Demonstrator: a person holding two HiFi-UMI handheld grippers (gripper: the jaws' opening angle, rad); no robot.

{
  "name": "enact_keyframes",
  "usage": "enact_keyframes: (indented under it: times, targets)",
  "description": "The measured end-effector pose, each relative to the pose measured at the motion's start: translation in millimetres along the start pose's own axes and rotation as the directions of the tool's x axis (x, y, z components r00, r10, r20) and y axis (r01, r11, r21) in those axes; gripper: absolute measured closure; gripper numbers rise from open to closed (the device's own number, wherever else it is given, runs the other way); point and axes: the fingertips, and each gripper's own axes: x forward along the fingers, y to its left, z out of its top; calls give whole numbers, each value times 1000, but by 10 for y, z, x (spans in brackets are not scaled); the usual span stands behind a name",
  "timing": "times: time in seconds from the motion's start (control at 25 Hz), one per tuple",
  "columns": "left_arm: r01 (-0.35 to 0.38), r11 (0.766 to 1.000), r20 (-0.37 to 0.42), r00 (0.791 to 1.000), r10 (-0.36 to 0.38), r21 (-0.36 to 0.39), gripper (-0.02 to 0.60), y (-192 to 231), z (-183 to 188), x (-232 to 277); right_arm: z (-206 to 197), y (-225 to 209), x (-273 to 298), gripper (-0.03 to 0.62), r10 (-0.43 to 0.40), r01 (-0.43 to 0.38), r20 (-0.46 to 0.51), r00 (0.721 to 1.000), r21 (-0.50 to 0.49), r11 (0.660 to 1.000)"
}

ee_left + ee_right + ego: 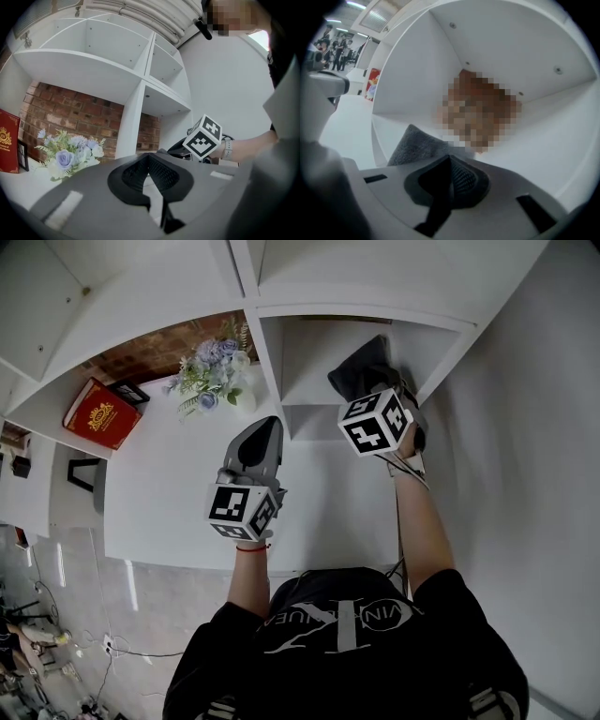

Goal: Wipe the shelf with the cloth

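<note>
Grey cloth (pixel 415 144) between right gripper's (pixel 450 158) closed jaws, inside shelf (pixel 543 140)

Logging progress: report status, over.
Right gripper shut on grey cloth, inside shelf compartment. Left gripper shut, empty, over counter. Flower bouquet outside the compartment.

Head view (downward) and gripper views seemingly share shelf (pixel 314 367).

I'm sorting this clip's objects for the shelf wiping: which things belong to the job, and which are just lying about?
In the job: cloth, right gripper clamped on it, white shelf.
Just lying about: flowers, red book, small black frame, idle left gripper.
</note>
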Motion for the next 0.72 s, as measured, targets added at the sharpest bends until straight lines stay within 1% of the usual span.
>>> enact_keyframes:
  times: [0.04,0.08,0.12,0.16,0.2,0.24,0.32,0.36,0.48,0.52,0.64,0.72]
  targets:
    - [3,1000,1,1000,-3,0,571,-6,5,-6,22,-48,-77,583,-23,21,37,999,38,999]
    - [6,1000,3,1000,-6,-3,571,-6,12,-11,51,-74,-173,582,-28,22,79,997,81,996]
    - [8,1000,5,1000,-8,-8,571,1,21,-12,97,-58,-259,582,-7,-8,121,993,122,993]
    - [10,1000,8,1000,-10,-15,571,11,29,-7,158,4,-314,582,34,-57,159,987,145,988]
    - [13,1000,9,1000,-13,-22,571,17,34,2,216,100,-328,582,81,-107,180,980,139,984]
    - [16,999,9,1000,-16,-29,571,14,34,10,248,211,-306,582,118,-138,177,977,108,984]
    - [25,999,7,1000,-25,-34,571,-17,28,30,207,380,-215,582,144,-149,123,982,37,988]
    - [32,999,7,999,-31,-33,571,-37,29,42,160,404,-186,582,138,-143,101,985,38,989]
    - [45,999,4,999,-45,-23,571,-70,22,77,11,286,-195,583,113,-121,68,991,132,984]
    - [45,999,1,999,-45,-22,571,-73,12,79,-39,229,-212,583,98,-106,57,994,144,984]
    - [48,998,-7,999,-48,-26,571,-75,-25,59,-189,88,-261,583,43,-45,23,999,140,989]
    - [52,998,-7,999,-52,-30,569,-72,-35,58,-236,49,-260,583,25,-25,-1,1000,130,991]
